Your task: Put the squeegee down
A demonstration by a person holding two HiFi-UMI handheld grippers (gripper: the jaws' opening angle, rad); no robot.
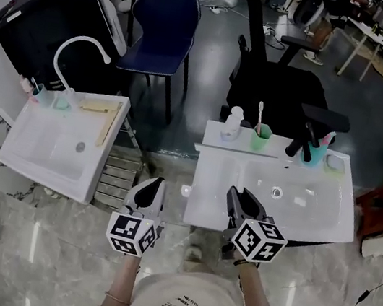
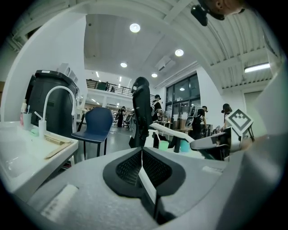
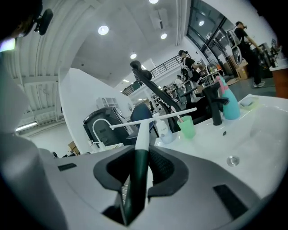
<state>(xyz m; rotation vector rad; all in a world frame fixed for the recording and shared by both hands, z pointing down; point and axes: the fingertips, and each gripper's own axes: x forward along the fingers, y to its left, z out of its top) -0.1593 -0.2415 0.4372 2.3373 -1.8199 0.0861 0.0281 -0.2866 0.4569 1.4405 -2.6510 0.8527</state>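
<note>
Right gripper [image 3: 137, 167] pinches the squeegee [image 3: 143, 130] by its handle above the sink's [image 1: 309, 232] near edge, not set down yet, with the left gripper [image 2: 142, 167] pressed together and empty — next, I'd say, lower it flat and release.

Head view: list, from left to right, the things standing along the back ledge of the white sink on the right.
white bottle → green cup with a toothbrush → black faucet → teal cup → soap dish
</note>
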